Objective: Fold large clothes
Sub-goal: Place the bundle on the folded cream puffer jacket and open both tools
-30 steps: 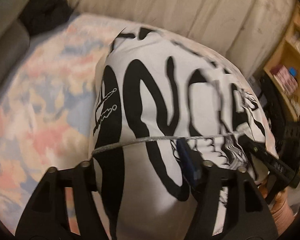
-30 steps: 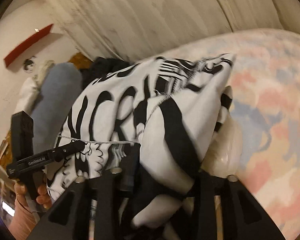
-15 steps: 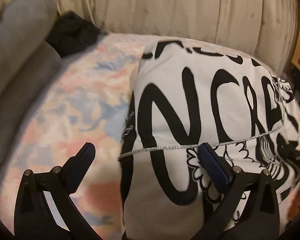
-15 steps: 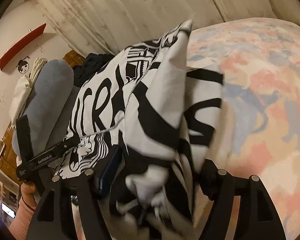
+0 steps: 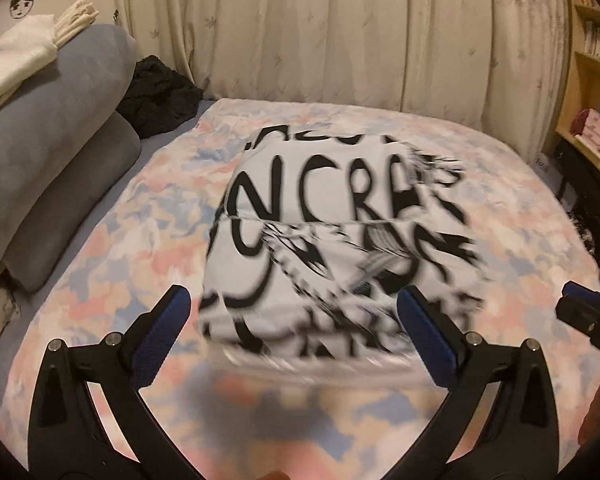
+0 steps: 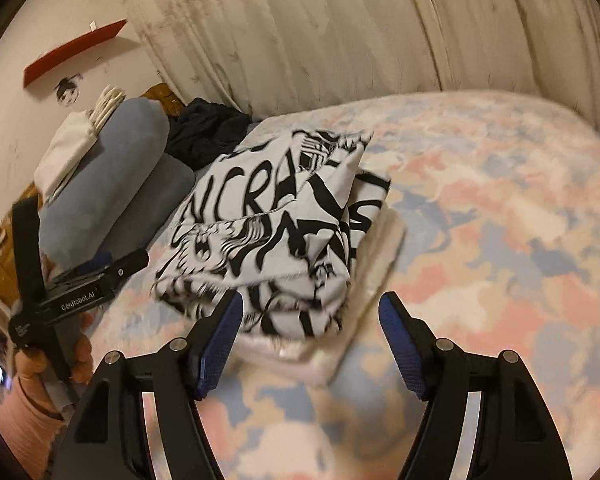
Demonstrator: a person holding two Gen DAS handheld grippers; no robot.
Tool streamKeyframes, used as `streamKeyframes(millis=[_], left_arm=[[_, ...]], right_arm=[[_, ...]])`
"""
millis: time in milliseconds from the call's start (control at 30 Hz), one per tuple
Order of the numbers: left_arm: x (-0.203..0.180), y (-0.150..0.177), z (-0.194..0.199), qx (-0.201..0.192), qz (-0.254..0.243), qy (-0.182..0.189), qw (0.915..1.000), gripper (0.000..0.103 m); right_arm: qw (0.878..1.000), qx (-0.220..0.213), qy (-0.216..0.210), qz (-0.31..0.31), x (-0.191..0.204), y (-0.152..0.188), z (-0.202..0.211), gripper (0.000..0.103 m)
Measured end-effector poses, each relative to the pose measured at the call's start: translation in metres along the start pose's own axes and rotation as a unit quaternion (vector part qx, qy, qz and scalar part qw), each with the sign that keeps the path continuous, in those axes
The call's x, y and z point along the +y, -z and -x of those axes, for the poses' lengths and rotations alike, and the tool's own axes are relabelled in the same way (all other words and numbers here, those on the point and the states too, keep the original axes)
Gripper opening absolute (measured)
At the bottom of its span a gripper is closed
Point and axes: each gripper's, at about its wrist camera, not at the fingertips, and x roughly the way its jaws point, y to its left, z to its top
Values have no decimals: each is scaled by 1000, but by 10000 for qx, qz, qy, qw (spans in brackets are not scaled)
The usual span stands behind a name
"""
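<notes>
A white garment with bold black lettering (image 5: 340, 240) lies folded in a thick bundle on the pastel bed cover (image 5: 100, 260). My left gripper (image 5: 292, 304) hovers just in front of its near edge, open, with nothing pressed between the blue pads (image 5: 160, 332). The right wrist view shows the same garment (image 6: 276, 232) with a cream layer (image 6: 376, 276) showing under its right side. My right gripper (image 6: 311, 304) is open too, held above the bundle's near corner and apart from it. The left gripper (image 6: 80, 280) appears at the left there, held by a hand (image 6: 52, 364).
Two grey bolsters (image 5: 52, 152) line the left side of the bed, with cream cloth (image 5: 16, 60) draped on top. A black clothing heap (image 5: 160, 96) sits at the far left corner. Pale curtains (image 5: 340, 32) hang behind, and wooden shelves (image 5: 592, 92) stand at the right.
Both grippers held folds of the garment a second ago. They have opened, let go and drawn back and upward. The garment now rests folded on the bed.
</notes>
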Motion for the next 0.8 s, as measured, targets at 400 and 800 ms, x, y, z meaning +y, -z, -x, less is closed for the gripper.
streamKeyframes(millis=[400,800], left_arm=[[-63,71,150,-328,453,445,9974,103],[-128,174,217,-112,275,230,9993,103]], right_arm=[[9884,-622,1027,930,38,69,223,84],[9802,-666,1613,933,30,177,328,88]])
